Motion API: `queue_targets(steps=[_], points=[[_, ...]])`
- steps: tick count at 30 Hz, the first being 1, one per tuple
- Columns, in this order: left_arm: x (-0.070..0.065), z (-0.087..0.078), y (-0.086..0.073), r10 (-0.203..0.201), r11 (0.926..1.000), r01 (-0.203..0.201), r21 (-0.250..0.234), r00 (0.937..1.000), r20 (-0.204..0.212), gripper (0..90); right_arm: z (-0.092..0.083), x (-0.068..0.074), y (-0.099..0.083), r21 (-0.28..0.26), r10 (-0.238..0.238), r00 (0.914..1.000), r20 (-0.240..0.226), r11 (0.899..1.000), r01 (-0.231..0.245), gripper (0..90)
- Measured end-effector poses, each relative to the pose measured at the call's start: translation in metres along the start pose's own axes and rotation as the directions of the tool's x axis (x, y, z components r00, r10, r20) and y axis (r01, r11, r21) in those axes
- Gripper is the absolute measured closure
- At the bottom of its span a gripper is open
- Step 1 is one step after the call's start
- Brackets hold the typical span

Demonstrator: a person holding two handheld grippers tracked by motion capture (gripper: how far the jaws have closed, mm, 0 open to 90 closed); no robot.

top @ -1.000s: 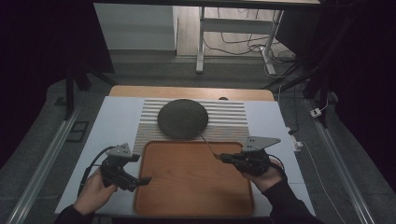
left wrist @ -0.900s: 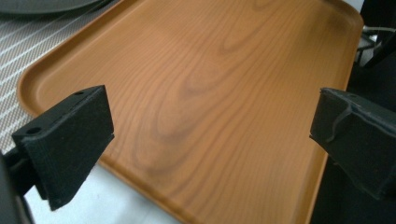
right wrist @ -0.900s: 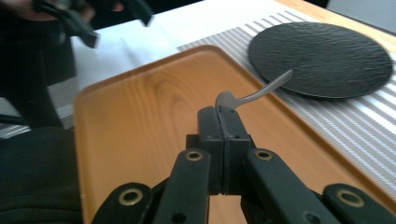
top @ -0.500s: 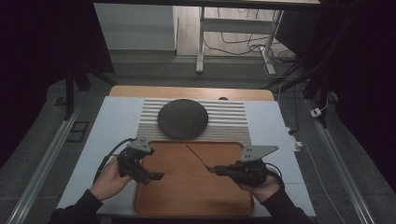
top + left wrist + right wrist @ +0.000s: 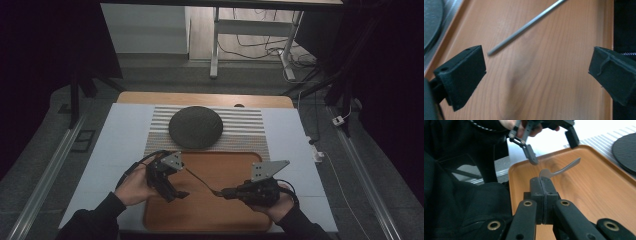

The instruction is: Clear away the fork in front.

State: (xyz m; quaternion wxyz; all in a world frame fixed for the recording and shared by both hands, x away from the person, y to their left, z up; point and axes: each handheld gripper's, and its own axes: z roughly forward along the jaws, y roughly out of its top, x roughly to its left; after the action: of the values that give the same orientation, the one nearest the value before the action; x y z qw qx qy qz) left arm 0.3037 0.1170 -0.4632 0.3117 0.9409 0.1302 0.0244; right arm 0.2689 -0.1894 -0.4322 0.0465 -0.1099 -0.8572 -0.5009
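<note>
Right gripper view: right gripper jaws pressed together on one end of thin metal utensil, most of its length sticking out unsupported above wooden tray. Left gripper jaws wide apart, empty, utensil tip between them, untouched. Risk: end-only pinch lets utensil swivel or slip if nudged during handover. Dark round plate beyond tray, on striped mat.

A wood-grain tray with a smooth, faintly glossy orange-brown surface carries a slim utensil of dull grey metal. Both the left gripper and right gripper show matt black plastic jaws with a slightly grainy finish. A matt dark round plate rests on a striped mat that looks like cloth.
</note>
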Motion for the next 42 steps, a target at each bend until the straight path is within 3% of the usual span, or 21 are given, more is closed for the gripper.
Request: queue_targets(steps=[6,10,14,17,20,22,24,26,27,28,30,32,34,35,38,42], points=[[-0.002,0.006,0.006,0.079,0.9968,-0.079,0.009,0.9966,0.022,11.8,0.007,0.005,0.001,0.008,-0.025,0.9981,-0.056,1.0,0.025,89.6],[-0.005,0.008,0.008,0.134,0.991,-0.134,0.003,0.9899,0.047,26.1,0.01,0.008,0.002,0.014,-0.04,0.9949,-0.092,0.999,0.042,89.6],[-0.009,0.008,0.009,0.179,0.9838,-0.179,-0.006,0.9801,0.087,47.0,0.011,0.01,0.003,0.017,-0.061,0.9897,-0.13,0.998,0.064,89.5],[-0.012,0.008,0.009,0.217,0.9762,-0.216,-0.015,0.9705,0.106,56.8,0.011,0.011,0.004,0.021,-0.077,0.9875,-0.138,0.997,0.081,89.6],[-0.015,0.008,0.01,0.257,0.9663,-0.257,-0.021,0.9561,0.141,68.4,0.01,0.011,0.003,0.023,-0.075,0.9856,-0.151,0.997,0.08,89.6],[-0.017,0.009,0.01,0.303,0.952,-0.306,-0.004,0.9411,0.15,72.8,0.011,0.01,0.003,0.028,-0.074,0.9841,-0.161,0.996,0.08,89.5],[-0.019,0.01,0.01,0.329,0.9431,-0.333,-0.004,0.9306,0.161,75.2,0.012,0.01,0.002,0.037,-0.075,0.9822,-0.172,0.996,0.083,89.4],[-0.019,0.01,0.009,0.362,0.9298,-0.368,-0.007,0.9116,0.194,77.0,0.012,0.01,0.002,0.029,-0.08,0.9797,-0.184,0.996,0.087,89.3],[-0.02,0.01,0.009,0.366,0.9283,-0.372,-0.012,0.9087,0.2,77.9,0.012,0.01,0.002,0.026,-0.075,0.9782,-0.194,0.996,0.081,89.1],[-0.021,0.01,0.009,0.384,0.9203,-0.391,-0.009,0.8997,0.207,78.8,0.012,0.01,0.002,0.026,-0.074,0.9772,-0.199,0.996,0.08,88.7],[-0.023,0.01,0.009,0.395,0.9152,-0.403,-0.012,0.8897,0.23,80.8,0.011,0.008,0.001,0.016,-0.07,0.9773,-0.2,0.997,0.075,87.6],[-0.024,0.01,0.009,0.412,0.9057,-0.424,-0.004,0.8768,0.249,82.5,0.01,0.006,0.001,0.007,-0.062,0.9781,-0.199,0.998,0.065,86.1],[-0.025,0.011,0.009,0.418,0.9015,-0.433,-0.002,0.8697,0.263,84.3,0.009,0.005,0.0,0.005,-0.059,0.9826,-0.176,0.998,0.061,83.4],[-0.025,0.012,0.009,0.416,0.9018,-0.432,0.0,0.8683,0.27,85.2,0.008,0.004,0.0,0.003,-0.057,0.9854,-0.161,0.998,0.058,81.9],[-0.025,0.012,0.009,0.386,0.9144,-0.405,0.013,0.8805,0.275,85.6,0.008,0.002,0.0,0.006,-0.05,0.9906,-0.127,0.999,0.051,79.0],[-0.022,0.01,0.008,0.328,0.9379,-0.346,0.023,0.9056,0.269,85.6,0.009,0.003,0.0,0.017,-0.052,0.9963,-0.069,0.998,0.053,67.8]])
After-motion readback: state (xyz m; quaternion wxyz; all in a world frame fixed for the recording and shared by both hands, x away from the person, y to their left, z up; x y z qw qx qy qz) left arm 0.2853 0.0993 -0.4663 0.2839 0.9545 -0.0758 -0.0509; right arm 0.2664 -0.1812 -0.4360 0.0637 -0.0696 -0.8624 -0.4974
